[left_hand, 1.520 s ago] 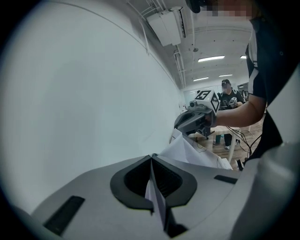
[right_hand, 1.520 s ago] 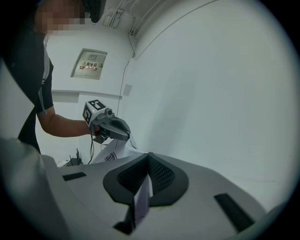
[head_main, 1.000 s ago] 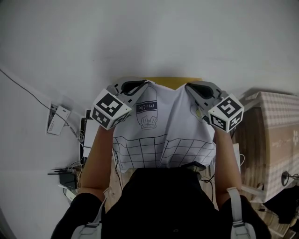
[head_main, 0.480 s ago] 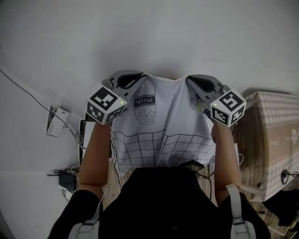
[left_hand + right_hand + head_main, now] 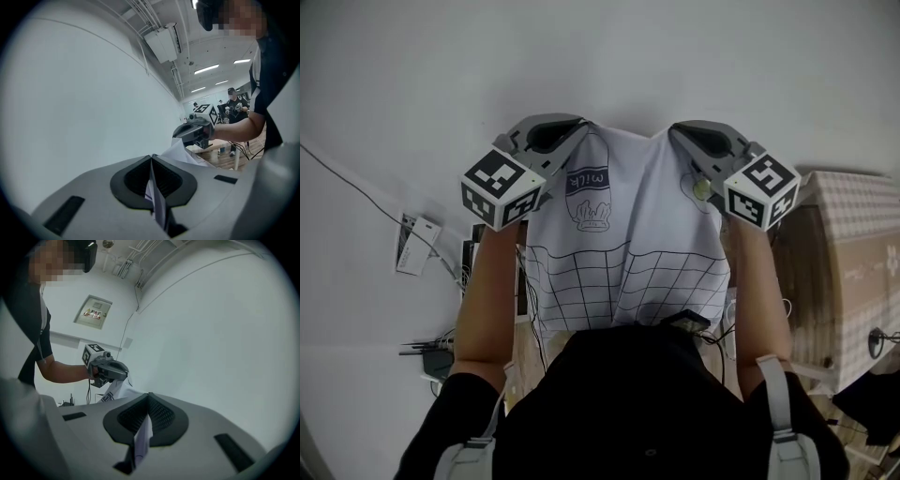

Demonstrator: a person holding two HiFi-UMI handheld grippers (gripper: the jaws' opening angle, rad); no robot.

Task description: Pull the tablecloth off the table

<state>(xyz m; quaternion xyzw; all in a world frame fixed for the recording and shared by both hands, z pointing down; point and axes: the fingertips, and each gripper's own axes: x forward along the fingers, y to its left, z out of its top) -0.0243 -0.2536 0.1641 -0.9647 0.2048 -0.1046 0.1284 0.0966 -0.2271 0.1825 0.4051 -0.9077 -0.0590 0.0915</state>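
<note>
The white tablecloth (image 5: 628, 239), printed with a milk-carton drawing and a black grid, hangs in front of the person's body, held up by its two top corners. My left gripper (image 5: 581, 133) is shut on the left corner, and a fold of cloth (image 5: 157, 199) shows pinched between its jaws. My right gripper (image 5: 680, 136) is shut on the right corner, with a strip of cloth (image 5: 142, 439) clamped in it. Each gripper view shows the other gripper across the cloth: the right gripper (image 5: 194, 133) and the left gripper (image 5: 108, 371). The table under the cloth is hidden.
A plain white wall (image 5: 600, 56) is close in front. A checked box or cabinet (image 5: 853, 253) stands at the right. A power strip (image 5: 417, 246) and cables (image 5: 441, 352) lie at the left on the floor. Other people stand far back in the room (image 5: 233, 101).
Both grippers have risen together with the cloth. The yellow edge seen above the cloth a second ago is now covered.
</note>
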